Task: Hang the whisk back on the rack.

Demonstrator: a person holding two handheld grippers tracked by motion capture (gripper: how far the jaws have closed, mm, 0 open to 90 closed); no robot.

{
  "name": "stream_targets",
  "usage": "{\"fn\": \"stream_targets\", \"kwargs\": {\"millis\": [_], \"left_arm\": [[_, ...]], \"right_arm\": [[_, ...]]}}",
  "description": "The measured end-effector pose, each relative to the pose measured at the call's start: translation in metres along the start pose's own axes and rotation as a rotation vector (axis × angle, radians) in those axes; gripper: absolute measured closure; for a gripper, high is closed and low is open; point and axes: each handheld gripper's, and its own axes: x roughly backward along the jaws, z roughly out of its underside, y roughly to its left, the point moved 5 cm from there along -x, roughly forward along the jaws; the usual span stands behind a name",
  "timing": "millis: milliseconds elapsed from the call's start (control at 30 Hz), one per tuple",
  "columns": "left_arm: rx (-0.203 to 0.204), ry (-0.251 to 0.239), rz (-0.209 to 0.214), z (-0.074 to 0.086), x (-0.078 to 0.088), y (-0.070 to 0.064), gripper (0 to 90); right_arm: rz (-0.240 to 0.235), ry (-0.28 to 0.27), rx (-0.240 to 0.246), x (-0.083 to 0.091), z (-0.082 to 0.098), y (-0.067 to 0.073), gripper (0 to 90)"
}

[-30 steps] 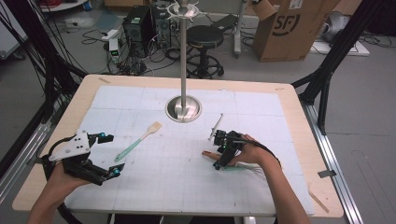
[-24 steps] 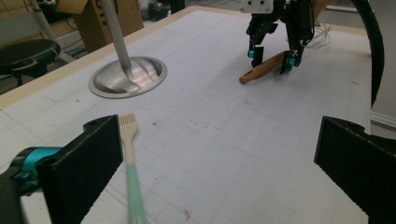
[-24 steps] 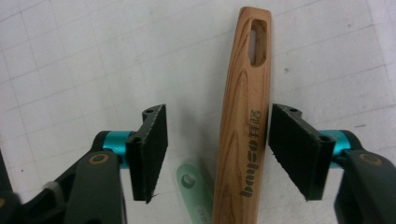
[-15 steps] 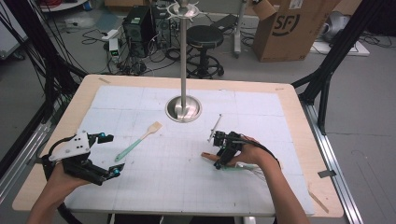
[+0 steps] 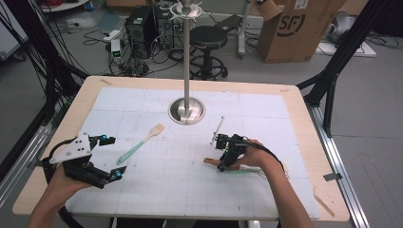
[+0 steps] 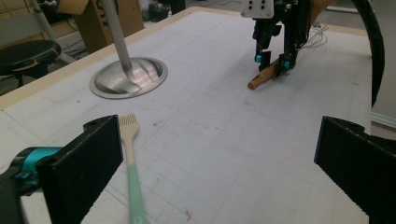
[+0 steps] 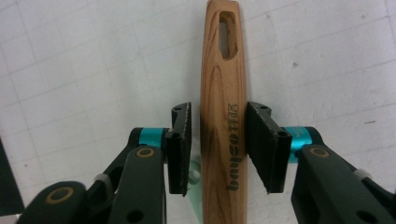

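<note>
Just right of the table's (image 5: 294,102) middle, the right gripper (image 7: 218,140) points down over a wooden handle (image 7: 223,70) lying flat; its jaws have just been closing, a sliver of gap either side. Near the left edge, the left gripper (image 5: 107,156) rests spread wide beside a brush (image 5: 140,144).

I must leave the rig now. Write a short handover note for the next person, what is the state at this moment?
Right gripper: jaws have just been closing around the wooden handle, small gaps remain, no grip yet.
Left gripper: open, holds nothing, beside the green brush.
Wooden handle lies flat on the white mat.
Done: right gripper lined up.
Left: close fully, lift; probably hang on the metal stand.
</note>
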Motion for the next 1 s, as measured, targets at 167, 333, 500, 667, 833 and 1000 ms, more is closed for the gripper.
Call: {"fn": "stream_targets", "kwargs": {"millis": [167,333,500,667,833,1000], "left_arm": [[0.002,-0.002,0.001,0.0,0.0,0.0,1.7],[0.002,-0.004,0.001,0.0,0.0,0.0,1.6],[0.002,0.0,0.002,0.0,0.0,0.0,1.7],[0.002,0.001,0.0,0.001,0.0,0.001,1.6],[0.001,0.004,0.003,0.001,-0.001,0.0,1.7],[0.003,0.005,0.002,0.001,-0.001,0.0,1.7]], "right_arm": [[0.044,0.027,0.029,0.0,-0.001,0.001,66.9],[0.041,0.037,0.038,0.0,-0.002,0.006,67.8],[0.042,0.017,0.062,0.005,-0.001,0.008,67.9],[0.043,-0.061,0.066,0.021,0.002,0.011,68.0],[0.044,-0.119,0.058,0.034,0.006,0.012,68.0],[0.049,-0.2,0.038,0.05,0.011,0.014,68.1]]}}
